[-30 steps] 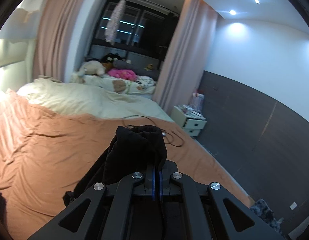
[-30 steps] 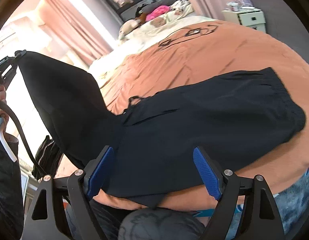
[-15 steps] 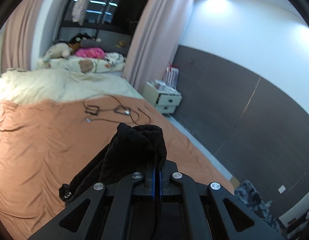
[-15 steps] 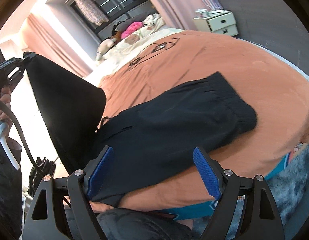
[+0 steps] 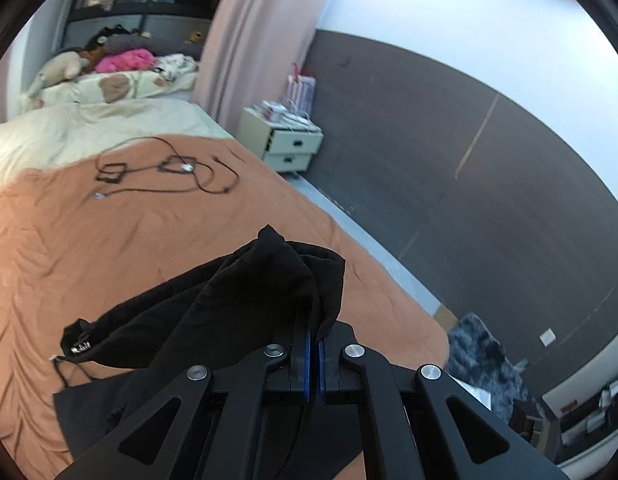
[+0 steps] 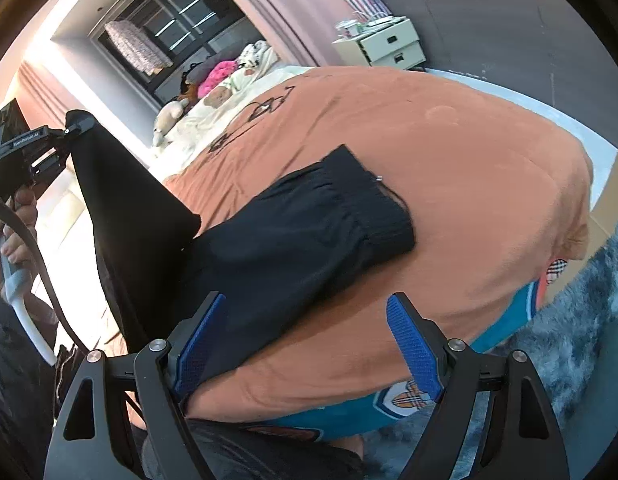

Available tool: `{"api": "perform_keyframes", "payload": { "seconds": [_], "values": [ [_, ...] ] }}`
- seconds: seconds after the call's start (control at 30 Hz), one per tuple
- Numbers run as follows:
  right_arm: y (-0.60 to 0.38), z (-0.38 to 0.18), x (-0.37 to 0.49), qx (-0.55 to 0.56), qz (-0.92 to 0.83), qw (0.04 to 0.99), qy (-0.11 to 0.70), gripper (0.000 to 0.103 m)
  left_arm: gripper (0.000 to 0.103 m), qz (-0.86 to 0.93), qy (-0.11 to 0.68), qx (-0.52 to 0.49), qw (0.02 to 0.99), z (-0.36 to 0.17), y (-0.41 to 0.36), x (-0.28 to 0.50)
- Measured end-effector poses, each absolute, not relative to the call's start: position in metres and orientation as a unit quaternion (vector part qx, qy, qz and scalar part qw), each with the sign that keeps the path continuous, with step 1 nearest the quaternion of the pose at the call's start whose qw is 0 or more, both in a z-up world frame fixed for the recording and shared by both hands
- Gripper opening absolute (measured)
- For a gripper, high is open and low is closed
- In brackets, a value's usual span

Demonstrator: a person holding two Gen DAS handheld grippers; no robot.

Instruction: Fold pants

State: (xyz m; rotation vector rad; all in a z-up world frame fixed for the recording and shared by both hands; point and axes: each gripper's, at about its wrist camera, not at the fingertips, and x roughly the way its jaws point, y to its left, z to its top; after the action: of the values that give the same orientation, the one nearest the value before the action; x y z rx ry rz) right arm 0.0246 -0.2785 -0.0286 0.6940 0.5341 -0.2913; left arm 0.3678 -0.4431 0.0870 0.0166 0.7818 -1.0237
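Now left claw point(image 5: 312, 354) clamps black pants point(image 6: 293, 240), lifted.

At the bottom centre of the frame the left gripper point(image 5: 313, 354) is clamped on a bunched fold of black pants point(image 5: 229, 312), which drape down to the lower left over an orange bedspread point(image 5: 109, 240). Black cables point(image 5: 169, 172) lie at upper left; a white nightstand point(image 5: 285, 148) stands just above centre.

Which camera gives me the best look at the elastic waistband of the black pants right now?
The right wrist view: the gathered elastic waistband lies flat on the orange bedspread, fully visible. The left wrist view shows only bunched black fabric and a drawstring end.
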Motion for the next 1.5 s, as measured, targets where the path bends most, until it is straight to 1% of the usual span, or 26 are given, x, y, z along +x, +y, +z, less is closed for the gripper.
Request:
{"api": "perform_keyframes", "payload": {
  "seconds": [0.27, 0.33, 0.37, 0.4, 0.43, 0.47, 0.5, 0.57, 0.73, 0.9, 1.2, 1.3, 1.33, 1.43, 1.5],
  "values": [
    [-0.276, -0.033, 0.015, 0.351, -0.154, 0.885, 0.262, 0.081, 0.002, -0.515, 0.399, 0.034, 0.758, 0.049, -0.499, 0.334],
    [-0.273, -0.033, 0.013, 0.356, -0.154, 0.883, 0.263, 0.081, 0.005, -0.528, 0.41, 0.042, 0.742, 0.041, -0.509, 0.323],
    [-0.274, -0.032, 0.013, 0.357, -0.154, 0.883, 0.263, 0.081, 0.013, -0.533, 0.418, 0.049, 0.734, 0.038, -0.513, 0.319],
    [-0.275, -0.032, 0.012, 0.358, -0.153, 0.883, 0.263, 0.081, 0.031, -0.537, 0.424, 0.055, 0.728, 0.036, -0.514, 0.317],
    [-0.273, -0.03, 0.012, 0.359, -0.153, 0.883, 0.263, 0.081, 0.043, -0.539, 0.426, 0.057, 0.724, 0.035, -0.513, 0.316],
    [-0.273, -0.028, 0.012, 0.358, -0.151, 0.883, 0.262, 0.081, 0.066, -0.541, 0.423, 0.057, 0.725, 0.037, -0.509, 0.316],
    [-0.273, -0.027, 0.012, 0.357, -0.15, 0.884, 0.262, 0.081, 0.082, -0.542, 0.415, 0.054, 0.729, 0.04, -0.502, 0.316],
    [-0.273, -0.023, 0.012, 0.353, -0.145, 0.887, 0.26, 0.081, 0.09, -0.539, 0.398, 0.049, 0.741, 0.049, -0.487, 0.319],
    [-0.276, -0.021, 0.023, 0.349, -0.13, 0.89, 0.262, 0.081, 0.09, -0.499, 0.395, 0.059, 0.769, 0.053, -0.45, 0.345],
    [-0.282, -0.022, 0.04, 0.337, -0.116, 0.895, 0.27, 0.081, 0.09, -0.444, 0.401, 0.061, 0.799, 0.046, -0.393, 0.373],
    [-0.297, -0.027, 0.079, 0.309, -0.099, 0.9, 0.291, 0.081, 0.09, -0.374, 0.422, 0.048, 0.825, 0.017, -0.296, 0.396],
    [-0.303, -0.03, 0.097, 0.302, -0.099, 0.898, 0.304, 0.07, 0.09, -0.359, 0.434, 0.042, 0.825, -0.002, -0.271, 0.399],
    [-0.306, -0.031, 0.103, 0.301, -0.1, 0.896, 0.31, 0.068, 0.09, -0.354, 0.438, 0.038, 0.825, -0.009, -0.264, 0.4],
    [-0.311, -0.032, 0.118, 0.293, -0.105, 0.893, 0.326, 0.064, 0.089, -0.341, 0.455, 0.024, 0.822, -0.032, -0.242, 0.405],
    [-0.315, -0.032, 0.126, 0.291, -0.109, 0.891, 0.332, 0.063, 0.089, -0.332, 0.467, 0.017, 0.82, -0.049, -0.232, 0.408]
  ]
}}
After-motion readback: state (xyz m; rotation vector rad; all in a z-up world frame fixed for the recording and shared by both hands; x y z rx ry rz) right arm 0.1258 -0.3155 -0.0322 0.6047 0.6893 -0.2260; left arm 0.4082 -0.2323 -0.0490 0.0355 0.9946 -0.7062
